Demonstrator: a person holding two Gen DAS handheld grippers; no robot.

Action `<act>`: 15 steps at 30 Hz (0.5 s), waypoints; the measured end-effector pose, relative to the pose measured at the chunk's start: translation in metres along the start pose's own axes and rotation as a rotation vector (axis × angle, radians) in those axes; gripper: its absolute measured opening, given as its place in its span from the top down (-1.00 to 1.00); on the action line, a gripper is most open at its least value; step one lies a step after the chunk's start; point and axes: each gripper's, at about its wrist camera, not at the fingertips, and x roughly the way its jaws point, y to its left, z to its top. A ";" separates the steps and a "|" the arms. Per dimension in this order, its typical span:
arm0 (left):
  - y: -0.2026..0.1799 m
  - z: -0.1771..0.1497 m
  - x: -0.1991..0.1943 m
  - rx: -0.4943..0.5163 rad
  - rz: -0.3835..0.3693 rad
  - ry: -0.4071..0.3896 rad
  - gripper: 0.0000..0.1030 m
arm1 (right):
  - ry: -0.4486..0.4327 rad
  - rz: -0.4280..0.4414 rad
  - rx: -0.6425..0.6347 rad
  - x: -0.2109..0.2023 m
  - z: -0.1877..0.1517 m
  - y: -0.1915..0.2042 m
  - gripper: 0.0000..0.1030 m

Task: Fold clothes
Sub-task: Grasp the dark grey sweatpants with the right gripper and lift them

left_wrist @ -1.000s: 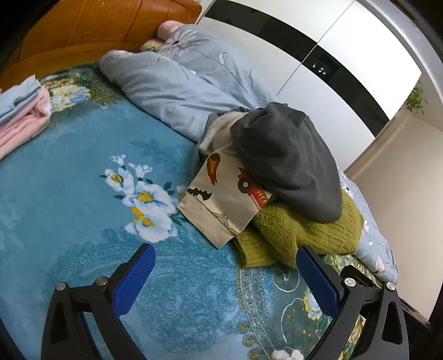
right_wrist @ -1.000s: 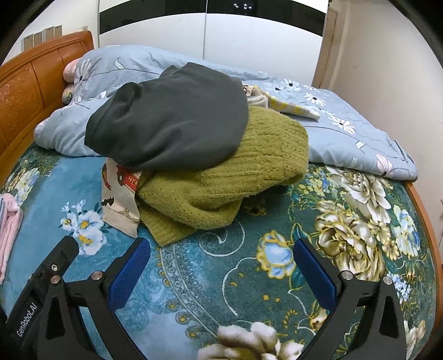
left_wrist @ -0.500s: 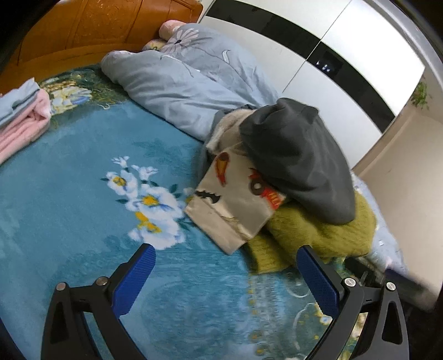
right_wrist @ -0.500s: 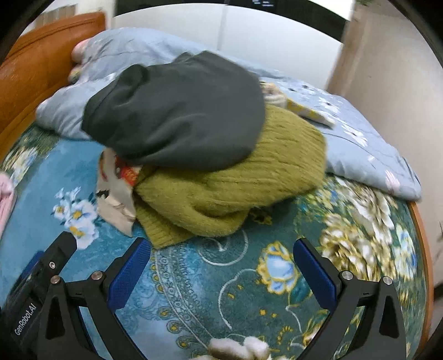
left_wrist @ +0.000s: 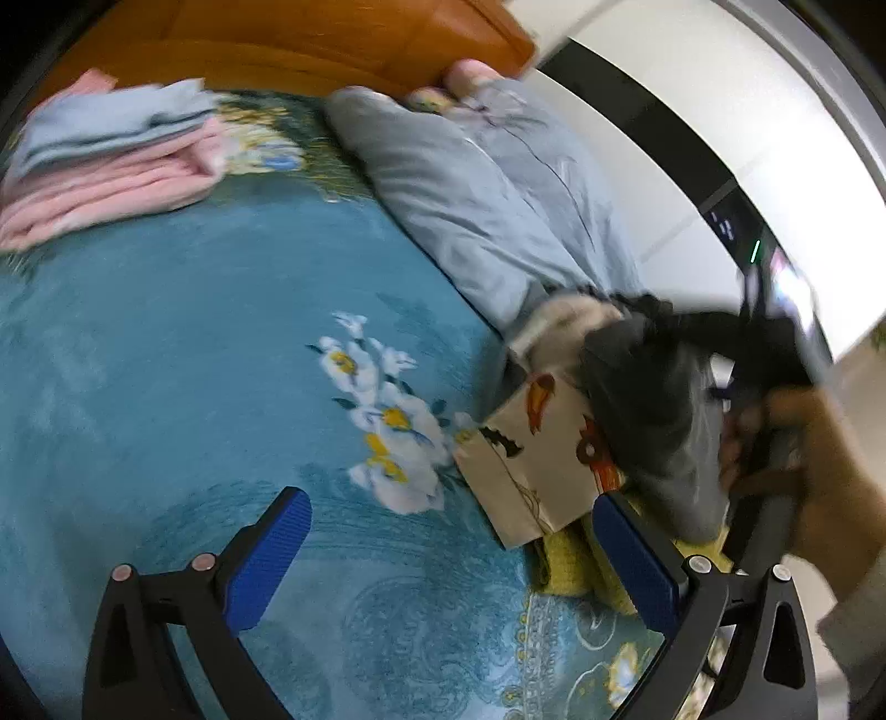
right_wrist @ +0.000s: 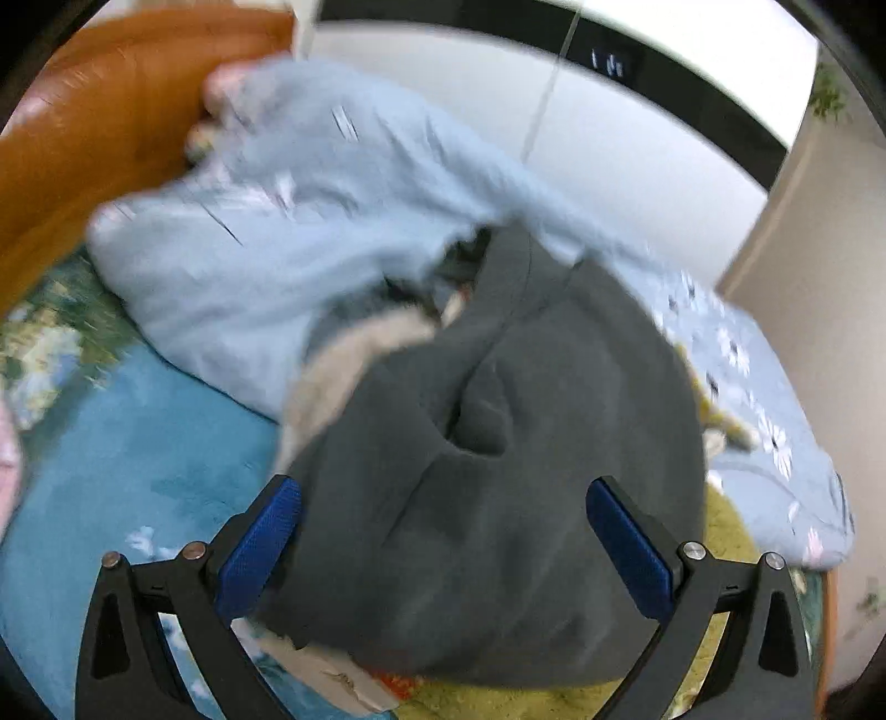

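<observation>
A pile of clothes lies on the bed: a dark grey garment (right_wrist: 498, 498) on top, a beige printed cloth (left_wrist: 542, 465) and an olive-green knit (left_wrist: 576, 559) under it. My right gripper (right_wrist: 443, 537) is open, its blue fingers on either side of the grey garment, just above it. In the left wrist view the grey garment (left_wrist: 648, 410) shows at the right with the hand holding the right gripper (left_wrist: 775, 437) over it. My left gripper (left_wrist: 451, 559) is open and empty above the teal bedspread, its right finger near the beige cloth.
Folded pink and light-blue clothes (left_wrist: 111, 160) lie at the far left near the wooden headboard (left_wrist: 310, 39). A blue-grey duvet (right_wrist: 288, 221) is bunched behind the pile. The teal floral bedspread (left_wrist: 166, 360) stretches left of the pile.
My right gripper has moved forward and down onto the grey garment, which now fills its view. My left gripper has shifted left and closer to the bed; the right hand has come into its view.
</observation>
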 end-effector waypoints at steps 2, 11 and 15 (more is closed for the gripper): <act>0.009 0.001 -0.009 -0.044 -0.027 -0.008 -1.00 | 0.058 0.019 0.040 0.009 -0.005 -0.010 0.41; -0.002 -0.004 -0.028 0.019 -0.091 0.027 -1.00 | -0.247 -0.140 0.032 -0.109 -0.041 -0.102 0.74; -0.024 -0.013 -0.034 0.136 -0.117 0.066 -1.00 | -0.353 -0.120 0.066 -0.179 -0.077 -0.158 0.75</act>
